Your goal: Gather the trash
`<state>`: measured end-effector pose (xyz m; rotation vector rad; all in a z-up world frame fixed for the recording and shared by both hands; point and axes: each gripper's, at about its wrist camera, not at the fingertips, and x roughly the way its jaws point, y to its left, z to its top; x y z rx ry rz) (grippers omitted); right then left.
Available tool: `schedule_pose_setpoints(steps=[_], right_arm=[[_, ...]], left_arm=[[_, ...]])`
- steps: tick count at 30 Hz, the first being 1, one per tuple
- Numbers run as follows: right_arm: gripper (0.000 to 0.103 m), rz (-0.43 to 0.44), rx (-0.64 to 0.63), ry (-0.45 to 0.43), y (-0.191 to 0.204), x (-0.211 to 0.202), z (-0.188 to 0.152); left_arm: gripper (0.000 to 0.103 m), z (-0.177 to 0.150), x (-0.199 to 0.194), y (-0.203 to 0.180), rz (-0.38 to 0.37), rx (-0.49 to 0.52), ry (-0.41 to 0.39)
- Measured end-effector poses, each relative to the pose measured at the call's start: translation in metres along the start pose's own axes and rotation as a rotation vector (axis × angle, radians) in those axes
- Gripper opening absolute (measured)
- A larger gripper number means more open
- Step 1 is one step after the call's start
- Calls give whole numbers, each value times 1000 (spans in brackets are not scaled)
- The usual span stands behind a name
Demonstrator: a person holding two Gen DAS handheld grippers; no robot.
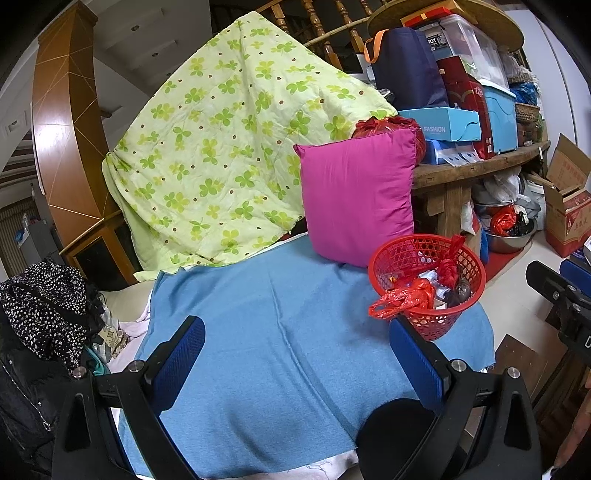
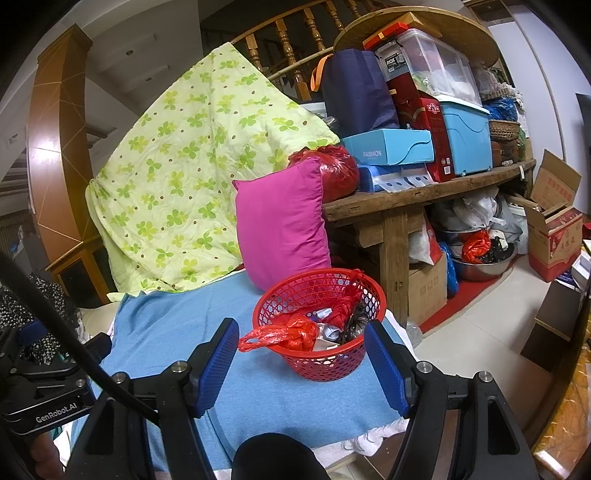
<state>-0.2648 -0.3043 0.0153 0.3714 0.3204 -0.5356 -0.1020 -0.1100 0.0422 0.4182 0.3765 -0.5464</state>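
- Pale green quilted blanket with clover print point(image 1: 221, 147): draped from the wooden stair railing point(image 1: 325, 33) down onto the blue cloth, to the left of the cushion
- Blue woven cloth point(image 1: 288, 332): spread flat over a raised surface; bears the cushion and the basket
- Rough wooden bench point(image 2: 424, 192): right of the cushion, stacked with boxes, a navy fabric bag point(image 2: 354, 88), a light blue "FASHION" cardboard box point(image 2: 388, 147) and clear and blue plastic storage bins; a knotted red plastic sack point(image 2: 340, 170) sits on its near end, just behind the cushion
- Magenta square fabric cushion point(image 1: 358, 199): upright on the blue cloth, leaning back against the bench
- Round red plastic lattice basket point(image 2: 321, 291): upright on the right part of the blue cloth, just in front of the cushion; holds the trash
- Crumpled red plastic bag point(image 2: 284, 338): hangs over the basket's near rim, with wrappers and dark scraps inside beside it
- Left gripper point(image 1: 295, 362): blue-padded fingers spread wide over bare cloth, nothing between them, the basket just beyond its right finger
- Right gripper point(image 2: 299, 369): fingers parted, empty, flanking the basket's near side without touching it
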Motion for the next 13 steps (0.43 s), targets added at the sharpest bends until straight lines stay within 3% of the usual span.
schedule_pose_setpoints(steps=[8,13], right_arm=[[74,-24,-3,2,-1,11,-1],[74,-48,-26,18,11,33,5]], left_arm=[[100,5,12,4,-25,-3,-10],[100,6,41,25,-60,-50,-9]])
